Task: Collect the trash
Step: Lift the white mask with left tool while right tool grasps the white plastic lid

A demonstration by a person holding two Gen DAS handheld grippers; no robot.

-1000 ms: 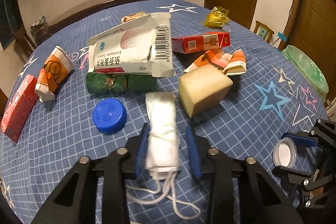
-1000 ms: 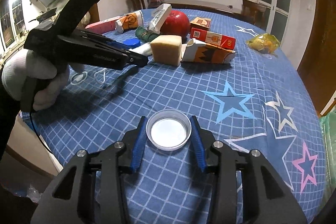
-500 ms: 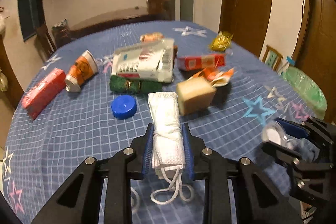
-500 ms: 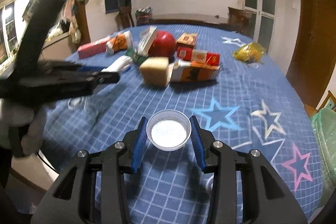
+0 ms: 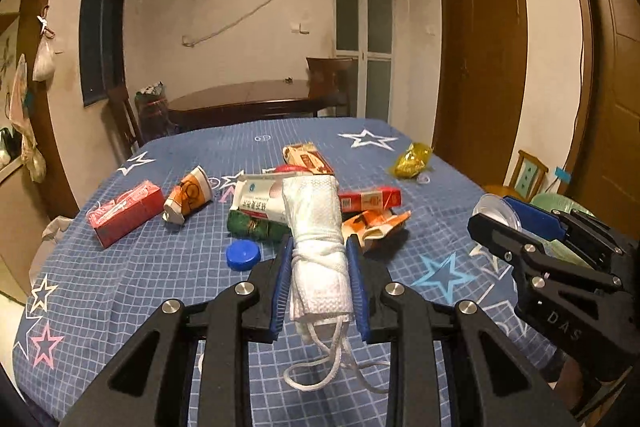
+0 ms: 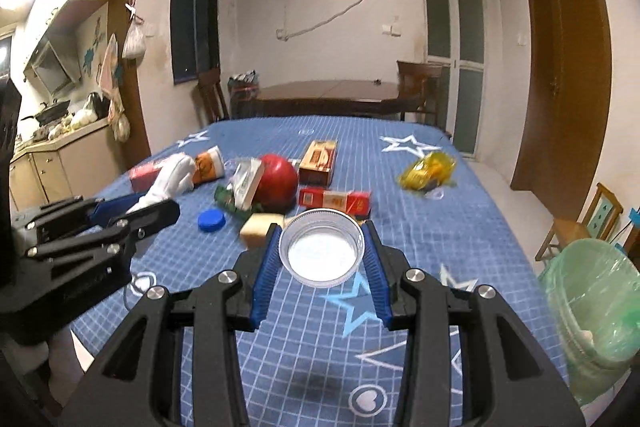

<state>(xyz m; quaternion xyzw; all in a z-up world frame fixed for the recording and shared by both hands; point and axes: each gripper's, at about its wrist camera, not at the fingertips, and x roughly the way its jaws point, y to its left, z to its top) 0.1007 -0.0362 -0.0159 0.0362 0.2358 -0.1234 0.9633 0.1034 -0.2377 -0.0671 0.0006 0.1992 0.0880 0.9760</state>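
My left gripper is shut on a rolled white face mask, lifted clear of the blue star tablecloth; the mask's ear loops dangle below. My right gripper is shut on a clear plastic lid, also held above the table. In the left wrist view the right gripper with the lid shows at the right. In the right wrist view the left gripper with the mask shows at the left. A bin lined with a green bag stands off the table's right side.
On the table lie a blue cap, a green packet, a white medicine box, red boxes, a paper cup, torn orange carton, a yellow wrapper, a red apple and a sponge.
Both grippers have risen off the table with their loads and tilted up, so more of the room shows. The left gripper closed tight on the mask and lifted it.
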